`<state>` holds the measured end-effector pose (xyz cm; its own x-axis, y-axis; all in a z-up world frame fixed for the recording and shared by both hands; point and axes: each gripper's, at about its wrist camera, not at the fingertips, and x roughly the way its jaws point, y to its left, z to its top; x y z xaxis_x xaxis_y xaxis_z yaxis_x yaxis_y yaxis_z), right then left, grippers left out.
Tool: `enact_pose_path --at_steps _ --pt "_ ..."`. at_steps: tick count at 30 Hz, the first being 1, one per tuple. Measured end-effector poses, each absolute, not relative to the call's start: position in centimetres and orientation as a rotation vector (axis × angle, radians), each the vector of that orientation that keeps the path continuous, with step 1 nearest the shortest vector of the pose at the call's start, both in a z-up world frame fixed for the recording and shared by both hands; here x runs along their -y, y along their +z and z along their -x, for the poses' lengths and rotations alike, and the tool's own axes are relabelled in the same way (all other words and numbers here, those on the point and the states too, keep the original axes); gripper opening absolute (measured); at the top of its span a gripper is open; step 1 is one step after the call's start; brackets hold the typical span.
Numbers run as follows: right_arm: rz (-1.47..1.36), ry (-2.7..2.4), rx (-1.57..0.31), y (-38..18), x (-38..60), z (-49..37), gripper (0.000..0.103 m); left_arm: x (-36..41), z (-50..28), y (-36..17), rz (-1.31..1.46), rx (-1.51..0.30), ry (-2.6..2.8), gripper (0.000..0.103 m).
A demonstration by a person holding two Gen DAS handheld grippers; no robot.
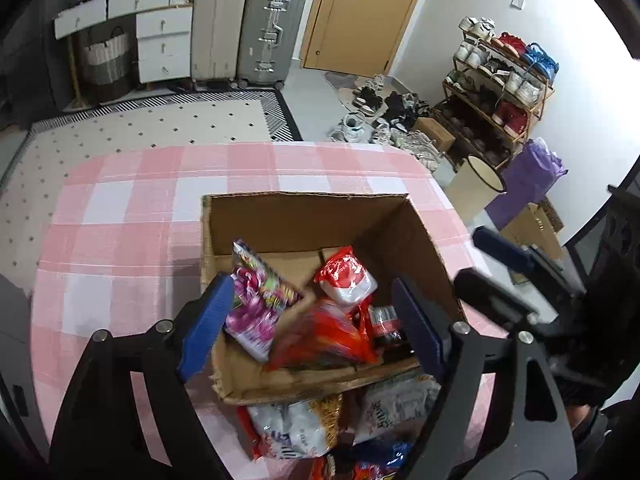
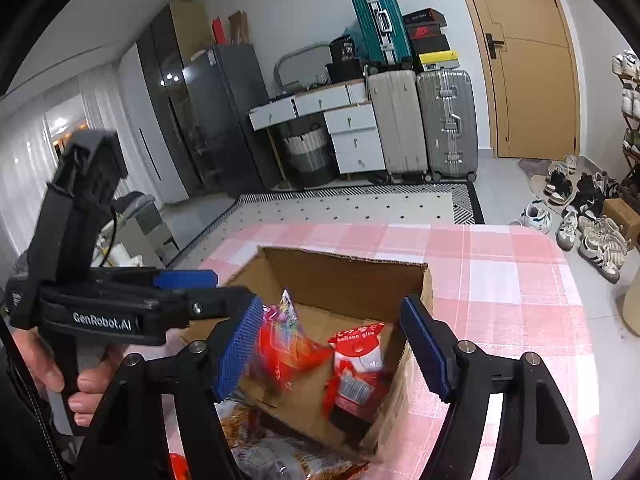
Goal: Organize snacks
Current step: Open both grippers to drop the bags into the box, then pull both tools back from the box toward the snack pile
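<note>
Low in the left wrist view, the left gripper has its jaws wide open with nothing pressed between the blue pads; the snack packets just show through the gap. The right gripper is open too, and holds nothing. Both hang right over the cardboard box, which sits in the middle of the frame. Inside it lie a red bag, a pink and purple packet and a red and white packet. They look blurry, so they may be falling or just landing. More snacks wait outside the box at the bottom edge, like a white bag. The job looks partly done. A good next move would be to go down to one loose bag, close gently on a flat part so it does not pop, then lift it over the box wall and let go low. Take care that the two grippers do not bump, as they are close together. The box stands on a worktop with a pink checked cloth. Farther off, a dotted rug covers the floor. At the top are two big suitcases, white drawers and a wooden door. A shoe rack stands at the upper right.
</note>
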<state>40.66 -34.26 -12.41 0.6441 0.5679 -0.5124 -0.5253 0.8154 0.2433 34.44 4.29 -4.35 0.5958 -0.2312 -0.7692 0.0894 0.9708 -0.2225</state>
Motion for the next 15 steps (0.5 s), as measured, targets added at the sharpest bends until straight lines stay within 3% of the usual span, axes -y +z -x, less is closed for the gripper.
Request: enact_pose_path --at_steps 4,15 --pt "-0.084 0.615 -0.577 -11.4 35.3 -39.1 0.081 -4.7 -32.6 -3.4 0.202 -0.867 -0.199 0.081" --pt "-0.130 0.606 -0.544 -9.8 37.9 -32.9 0.085 -5.6 -25.9 -1.8 0.240 -0.803 -0.184 0.083"
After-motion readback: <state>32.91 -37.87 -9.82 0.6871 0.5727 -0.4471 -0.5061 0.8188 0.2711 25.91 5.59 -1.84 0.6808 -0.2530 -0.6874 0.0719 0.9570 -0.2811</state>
